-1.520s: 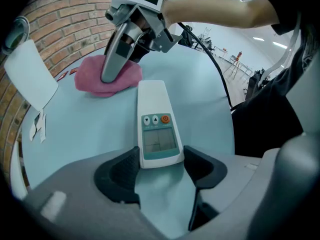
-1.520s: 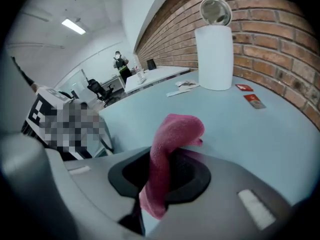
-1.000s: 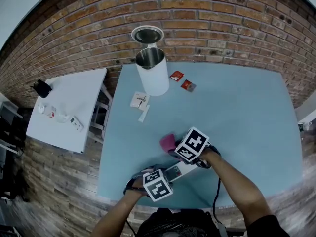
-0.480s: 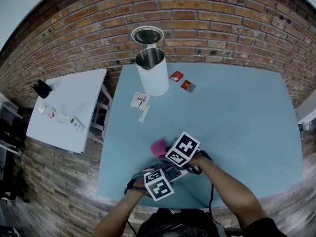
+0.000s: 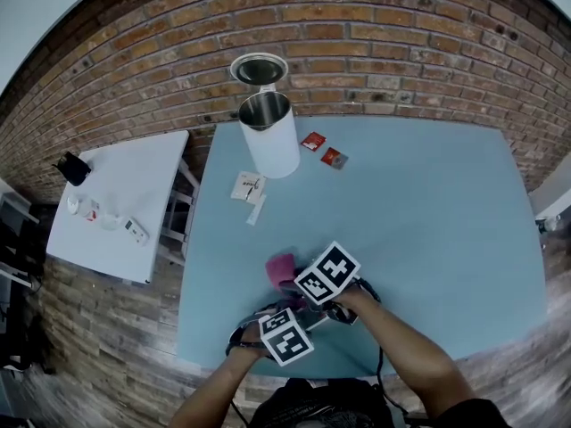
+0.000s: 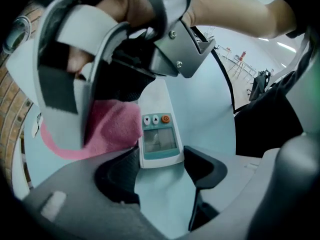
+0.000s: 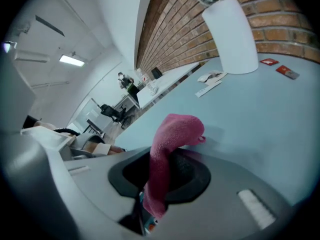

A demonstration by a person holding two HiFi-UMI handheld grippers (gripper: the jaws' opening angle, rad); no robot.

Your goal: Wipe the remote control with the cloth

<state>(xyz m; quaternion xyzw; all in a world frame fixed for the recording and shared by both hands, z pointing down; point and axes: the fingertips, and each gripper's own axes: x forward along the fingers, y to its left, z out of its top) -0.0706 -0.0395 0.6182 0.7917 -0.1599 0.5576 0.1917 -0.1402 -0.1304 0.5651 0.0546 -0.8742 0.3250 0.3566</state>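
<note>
The white remote control (image 6: 159, 139), with a small display and an orange button, lies on the blue table (image 5: 428, 212) near its front edge. My left gripper (image 6: 160, 171) is shut on the remote's near end, one pad against each side. My right gripper (image 7: 160, 176) is shut on a pink cloth (image 7: 172, 134), which sticks up out of its jaws. In the left gripper view the cloth (image 6: 112, 126) rests against the remote's left side, just above the buttons. In the head view the cloth (image 5: 280, 268) shows just left of the right gripper's marker cube (image 5: 327, 275).
A white cylindrical kettle (image 5: 270, 134) with its lid (image 5: 259, 68) open stands at the table's far edge by the brick wall. Two red packets (image 5: 323, 149) and paper slips (image 5: 249, 187) lie near it. A white side table (image 5: 116, 203) with small items stands to the left.
My right gripper has moved left and slightly nearer with the pink cloth, along the remote. The left gripper has kept still on the remote.
</note>
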